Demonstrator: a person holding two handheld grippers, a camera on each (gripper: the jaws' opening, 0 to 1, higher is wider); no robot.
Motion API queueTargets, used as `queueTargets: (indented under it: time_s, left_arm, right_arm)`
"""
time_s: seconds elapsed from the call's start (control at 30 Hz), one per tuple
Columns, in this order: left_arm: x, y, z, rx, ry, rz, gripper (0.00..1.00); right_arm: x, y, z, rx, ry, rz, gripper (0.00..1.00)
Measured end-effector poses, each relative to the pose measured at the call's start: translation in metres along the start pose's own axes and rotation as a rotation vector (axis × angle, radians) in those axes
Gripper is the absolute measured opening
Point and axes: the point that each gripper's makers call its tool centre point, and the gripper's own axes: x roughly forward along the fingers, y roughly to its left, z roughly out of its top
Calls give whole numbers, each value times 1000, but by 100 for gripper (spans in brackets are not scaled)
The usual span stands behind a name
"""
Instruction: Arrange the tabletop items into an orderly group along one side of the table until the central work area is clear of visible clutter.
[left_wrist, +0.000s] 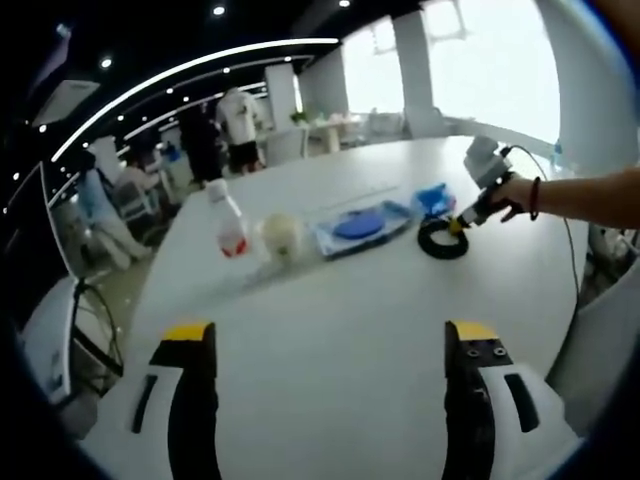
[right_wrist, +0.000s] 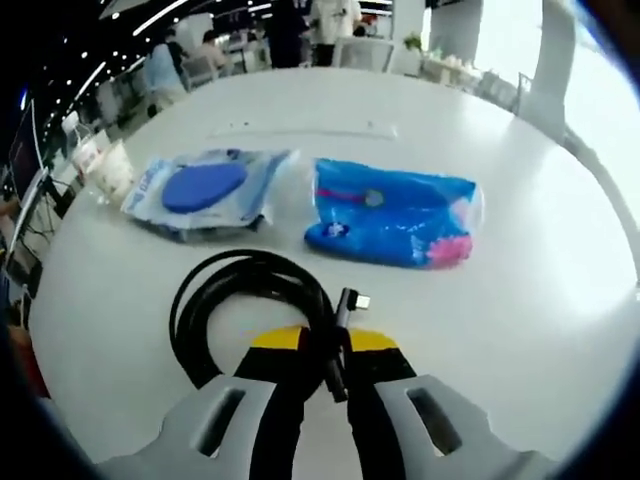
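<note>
Two claws are in play on the white round tabletop (left_wrist: 330, 330). In the right gripper view, the right claw (right_wrist: 322, 362) at bottom centre is clenched on a coiled black cable (right_wrist: 245, 300), its angled plug poking out just above the yellow-tipped jaws. Above the coil, a clear packet holding a blue round disc (right_wrist: 205, 190) lies left of centre, and a bright blue plastic pouch (right_wrist: 395, 215) lies right of centre, just beside it. In the left gripper view, the left claw (left_wrist: 330, 350) hangs released at the bottom, jaws wide apart, nothing between them. Mid-frame there, a clear plastic bottle with a red label (left_wrist: 228, 222) stands upright beside a pale rounded object (left_wrist: 282, 236); the person's hand (left_wrist: 510, 195) works the right claw at right.
</note>
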Motion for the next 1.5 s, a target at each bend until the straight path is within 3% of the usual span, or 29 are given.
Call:
queueTargets:
  time_s: [0.07,0.13,0.3,0.4,0.47,0.67,1.07,1.3,1.5]
  left_arm:
    - [0,-1,0,0,-3,-2,92]
    - [-1,0,1,1,-7,-1,93]
    - [-1,-2,1,-7,-7,-10,96]
    - [-1,-3,2,-5,-11,-14,98]
    - [-1,-4,3,-3,-14,-18,99]
    - [-1,-9,6,2,-20,-31,99]
    - [-1,-10,9,-27,-36,-44,99]
    - [-1,-19,13,-33,-49,-75,99]
    - [-4,-18,13,-63,-56,-83,99]
  right_arm:
    - [0,1,3,87,-27,18,22]
    - [-4,-1,14,122,-98,12,36]
    - [-22,4,28,81,-170,51,55]
    - [-38,17,43,102,-257,138,64]
    - [-51,24,48,116,-296,172,68]
    - [-80,36,45,22,-325,170,79]
    - [-133,54,38,-40,-406,235,99]
    - [-168,68,32,-99,-458,285,99]
    - [-189,76,19,-92,-466,302,99]
